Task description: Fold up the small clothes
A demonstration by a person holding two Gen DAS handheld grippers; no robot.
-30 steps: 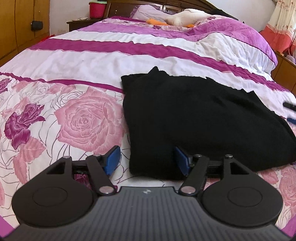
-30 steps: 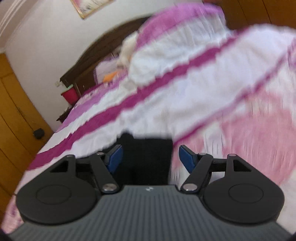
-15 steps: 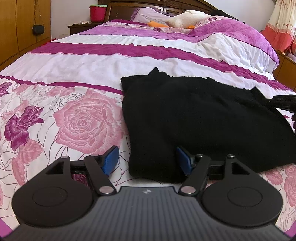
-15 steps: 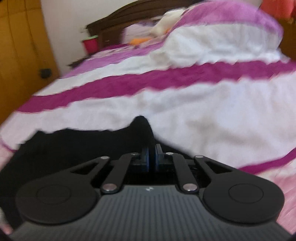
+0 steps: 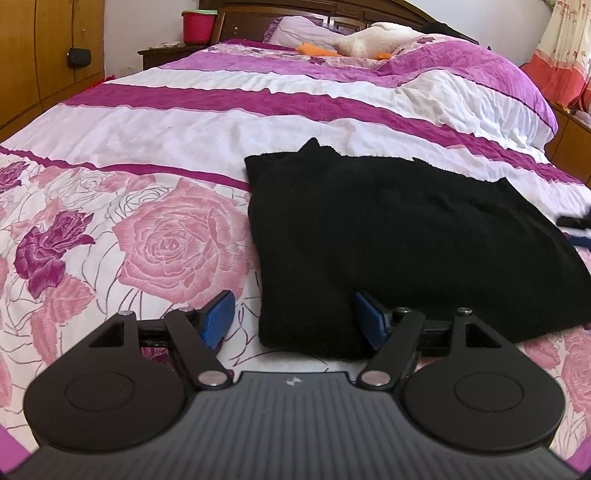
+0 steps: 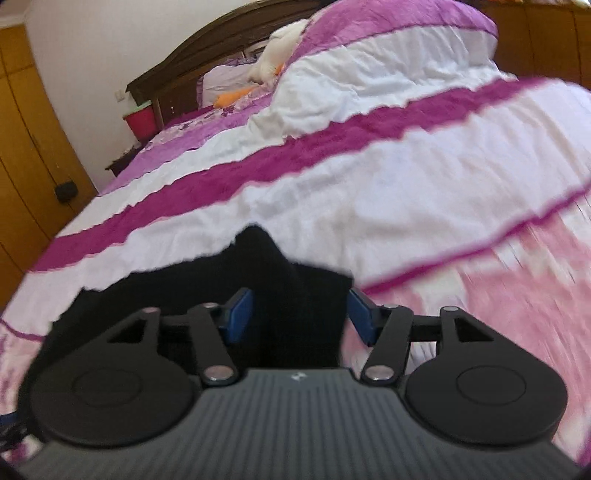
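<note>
A black garment [image 5: 399,236] lies folded flat on the bed. My left gripper [image 5: 295,317] is open, low over the garment's near left corner, with its blue pads either side of that corner. My right gripper [image 6: 299,314] is open over the garment's right edge [image 6: 266,280], with a raised black point of cloth just ahead of it. The right gripper also shows at the far right of the left wrist view [image 5: 578,230]. The right wrist view is blurred.
The bed has a pink rose and magenta striped cover [image 5: 177,243]. A bunched quilt [image 5: 461,81], a pillow and a plush toy [image 5: 373,37] lie at the headboard. A red bucket [image 5: 197,20] stands on a nightstand. Wooden wardrobes [image 5: 37,55] stand on the left.
My right gripper was open, shut on the garment's right edge half a second ago, and has opened again and swung. The left gripper has stayed open and barely moved.
</note>
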